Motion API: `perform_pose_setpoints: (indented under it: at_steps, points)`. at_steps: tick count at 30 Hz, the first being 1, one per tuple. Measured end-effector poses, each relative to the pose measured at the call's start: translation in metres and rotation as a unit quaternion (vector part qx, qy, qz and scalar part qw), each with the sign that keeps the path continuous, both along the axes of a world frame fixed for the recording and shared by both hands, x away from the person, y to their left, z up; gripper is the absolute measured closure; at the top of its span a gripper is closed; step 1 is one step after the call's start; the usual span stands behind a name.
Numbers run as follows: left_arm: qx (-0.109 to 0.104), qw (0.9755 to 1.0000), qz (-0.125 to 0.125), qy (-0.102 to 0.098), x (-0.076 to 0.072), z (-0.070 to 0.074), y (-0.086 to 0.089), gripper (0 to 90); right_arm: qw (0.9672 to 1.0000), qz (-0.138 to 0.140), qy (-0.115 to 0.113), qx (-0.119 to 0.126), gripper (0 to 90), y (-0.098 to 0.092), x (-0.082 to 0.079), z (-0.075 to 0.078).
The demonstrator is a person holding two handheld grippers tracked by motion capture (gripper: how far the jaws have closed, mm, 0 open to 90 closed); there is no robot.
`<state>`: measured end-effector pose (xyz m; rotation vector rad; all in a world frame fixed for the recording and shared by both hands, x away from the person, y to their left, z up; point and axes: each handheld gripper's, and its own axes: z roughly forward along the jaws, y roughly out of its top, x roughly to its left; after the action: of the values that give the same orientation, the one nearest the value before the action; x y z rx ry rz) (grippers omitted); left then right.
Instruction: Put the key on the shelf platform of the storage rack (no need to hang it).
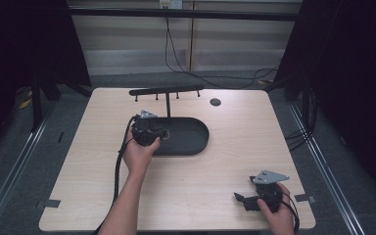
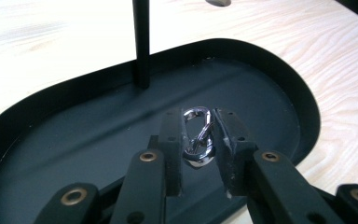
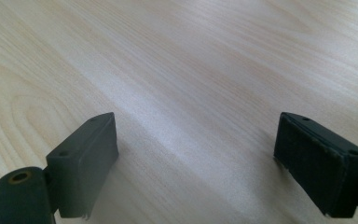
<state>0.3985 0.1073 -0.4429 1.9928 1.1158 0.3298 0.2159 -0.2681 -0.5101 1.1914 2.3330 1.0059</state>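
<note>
Left hand-held gripper point(image 2: 198, 156) pinches a silver clip point(image 2: 198, 135) just above the black tray point(image 2: 279, 88), so pickup looks done; hanging it on the rack point(image 1: 166, 91) seems left. Right hand-held gripper point(image 3: 196, 163) rests spread, empty, on the near-right desk point(image 3: 191, 60).

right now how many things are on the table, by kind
black oval metal tray stand with a post and hook bar: 1
shiny silver metal carabiner clip, held in the left gripper: 1
handheld grippers, left and right gripper: 2
total: 4
</note>
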Motion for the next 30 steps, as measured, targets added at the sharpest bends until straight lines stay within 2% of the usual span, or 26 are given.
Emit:
perform_pose_setpoints:
  at_steps: [8,17,18,19,22,24,30]
  points:
    - [0.004,0.9999,0.011,0.003,0.004,-0.014,-0.010,73.8,1.0000,0.000,0.000,0.000,12.9,0.000,0.000,0.000]
    - [0.022,0.9995,0.017,0.012,0.009,-0.024,-0.014,73.8,1.0000,0.001,-0.001,0.000,13.0,0.000,0.000,0.000]
    - [0.022,0.9996,0.013,0.009,0.009,-0.024,-0.014,83.1,1.0000,0.001,0.000,0.000,13.0,0.000,0.000,0.000]
    - [0.022,0.9997,0.013,0.005,0.008,-0.024,-0.014,87.2,1.0000,0.001,-0.001,0.000,13.0,0.000,0.000,0.000]
    - [0.024,0.9996,0.014,0.001,0.009,-0.025,-0.015,87.3,1.0000,0.003,-0.003,0.000,13.0,0.000,0.000,0.000]
    - [0.019,0.9996,0.014,0.011,0.010,-0.026,-0.015,87.3,1.0000,0.003,-0.003,-0.001,13.1,0.000,0.000,0.000]
    - [0.027,0.9995,0.011,0.013,0.010,-0.027,-0.016,86.8,1.0000,0.004,-0.003,0.000,13.1,0.000,0.000,0.000]
